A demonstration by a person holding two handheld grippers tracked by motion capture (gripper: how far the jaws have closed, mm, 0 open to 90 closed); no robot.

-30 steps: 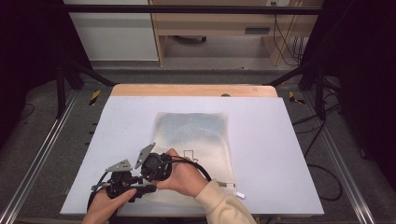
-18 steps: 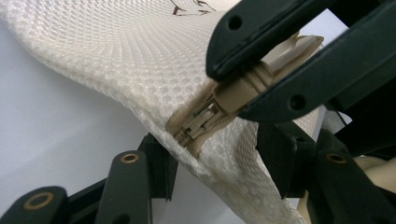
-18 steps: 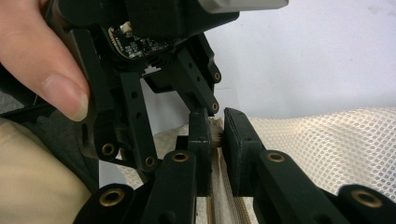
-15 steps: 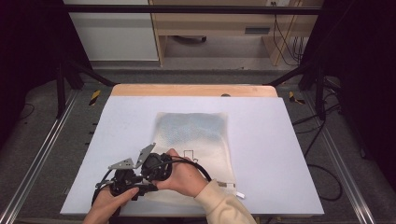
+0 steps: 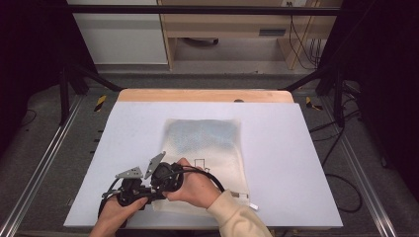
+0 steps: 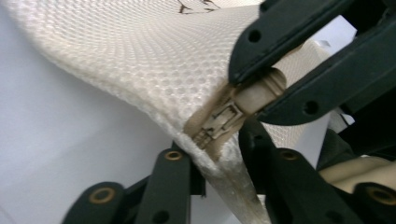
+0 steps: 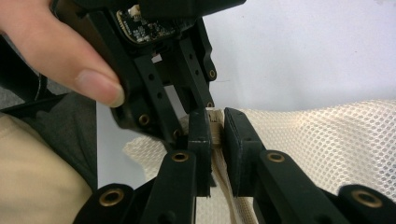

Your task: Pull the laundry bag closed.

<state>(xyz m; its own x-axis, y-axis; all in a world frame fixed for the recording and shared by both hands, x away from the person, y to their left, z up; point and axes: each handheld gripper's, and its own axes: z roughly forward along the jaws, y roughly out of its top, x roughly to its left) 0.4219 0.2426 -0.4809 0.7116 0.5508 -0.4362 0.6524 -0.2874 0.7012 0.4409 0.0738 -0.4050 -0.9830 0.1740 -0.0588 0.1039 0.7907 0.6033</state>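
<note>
As before, left gripper (image 5: pixel 148 190) fingers, apparently tighter.

High view: above the near edge, facing forward and down over the worktop (image 5: pixel 296 148). Gripper views: very close, both on the bag (image 5: pixel 205 143) corner.

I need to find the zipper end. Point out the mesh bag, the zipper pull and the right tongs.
mesh bag (image 5: pixel 207 140), high view, middle of its top face.
zipper pull (image 6: pixel 252 98), left gripper view, its beige tab.
right tongs (image 7: pixel 215 135), right gripper view, between the tips.
</note>
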